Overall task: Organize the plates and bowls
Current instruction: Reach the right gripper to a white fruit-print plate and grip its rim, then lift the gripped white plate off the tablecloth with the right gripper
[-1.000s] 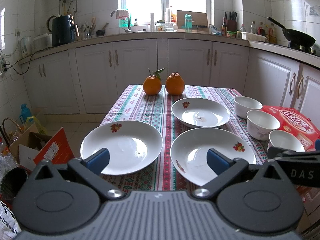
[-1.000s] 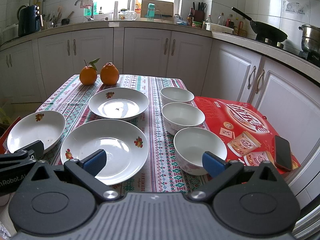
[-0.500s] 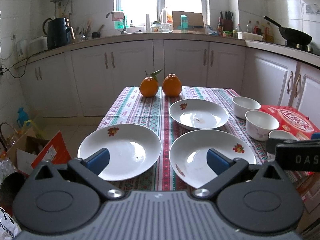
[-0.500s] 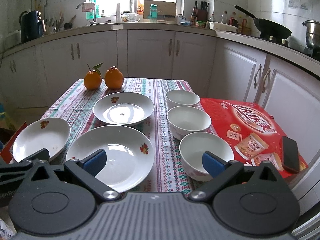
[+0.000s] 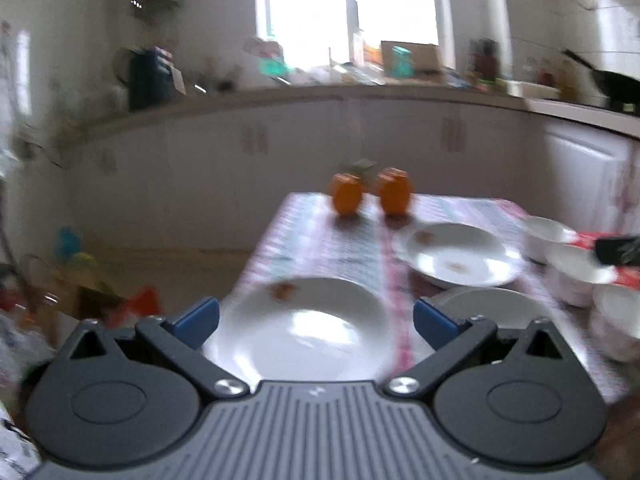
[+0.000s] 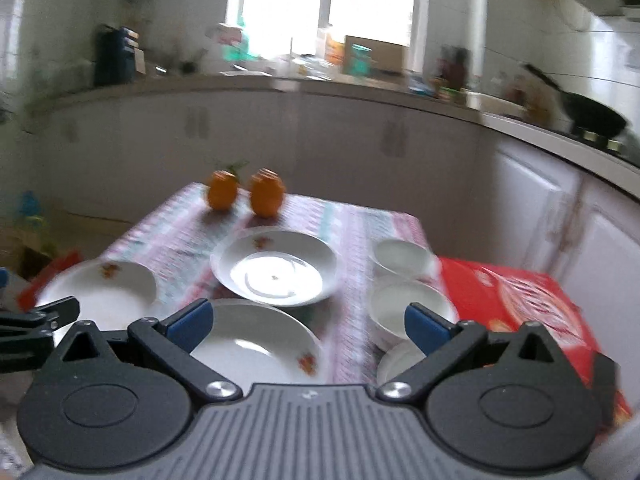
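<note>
Kitchen background, both views motion-blurred: white cabinets, bright window, black pan (image 6: 592, 114) on the stove at right. Patterned tablecloth (image 6: 352, 220) covers the surface. Two oranges (image 5: 346, 194) sit side by side at its far end.

Left gripper (image 5: 316, 322) is held level and low at the near edge of the surface, pointing forward along it, jaws spread wide with nothing between them. The near-left plate (image 5: 304, 328) lies flat straight ahead, framed between the blue fingertips (image 5: 196, 320); contact cannot be told.

Right gripper (image 6: 306, 322) is also level, just right of the left one, whose black body shows at the left edge of the right wrist view. Its jaws are wide apart and hold nothing. The near-center plate (image 6: 256, 348) lies under its left finger side; the far plate (image 6: 278, 268) sits beyond it, near the oranges.

Three white bowls stand in a row along the right side: far bowl (image 6: 402, 256), middle bowl (image 6: 404, 306), near bowl (image 6: 398, 364), the last partly hidden by the right finger. Red box (image 6: 516, 300) lies just beside the bowls at the right edge.
</note>
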`<action>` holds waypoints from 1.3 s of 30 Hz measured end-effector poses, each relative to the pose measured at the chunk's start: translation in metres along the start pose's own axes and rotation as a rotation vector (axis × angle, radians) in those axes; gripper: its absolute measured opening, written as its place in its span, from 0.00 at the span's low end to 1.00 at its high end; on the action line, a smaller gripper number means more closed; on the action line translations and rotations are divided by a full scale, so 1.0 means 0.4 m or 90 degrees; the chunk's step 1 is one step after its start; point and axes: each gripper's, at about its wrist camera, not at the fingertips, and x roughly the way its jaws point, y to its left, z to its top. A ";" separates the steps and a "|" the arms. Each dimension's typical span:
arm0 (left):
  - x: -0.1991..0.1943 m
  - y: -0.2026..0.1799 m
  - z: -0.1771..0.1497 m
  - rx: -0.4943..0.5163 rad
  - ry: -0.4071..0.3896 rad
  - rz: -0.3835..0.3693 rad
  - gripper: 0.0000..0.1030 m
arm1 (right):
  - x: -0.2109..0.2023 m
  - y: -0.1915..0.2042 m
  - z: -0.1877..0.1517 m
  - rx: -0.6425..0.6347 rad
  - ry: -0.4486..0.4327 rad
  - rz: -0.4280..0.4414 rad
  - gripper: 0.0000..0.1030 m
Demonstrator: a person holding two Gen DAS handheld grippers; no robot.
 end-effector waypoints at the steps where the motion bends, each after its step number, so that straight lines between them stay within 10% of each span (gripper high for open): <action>1: 0.010 0.015 -0.005 0.013 -0.003 0.016 0.99 | 0.008 0.003 0.012 -0.005 -0.004 0.014 1.00; 9: 0.069 0.152 -0.051 0.004 0.058 -0.047 0.99 | 0.125 0.064 0.083 -0.059 0.018 0.172 1.00; 17: 0.119 0.177 -0.112 0.127 0.099 -0.139 0.99 | 0.265 0.170 0.113 -0.119 0.104 0.297 1.00; 33: 0.241 0.195 -0.131 0.222 0.178 -0.273 0.99 | 0.536 0.261 0.104 -0.079 0.283 0.383 0.98; 39: 0.264 0.200 -0.119 0.215 0.184 -0.302 0.99 | 0.611 0.281 0.102 -0.066 0.337 0.404 0.80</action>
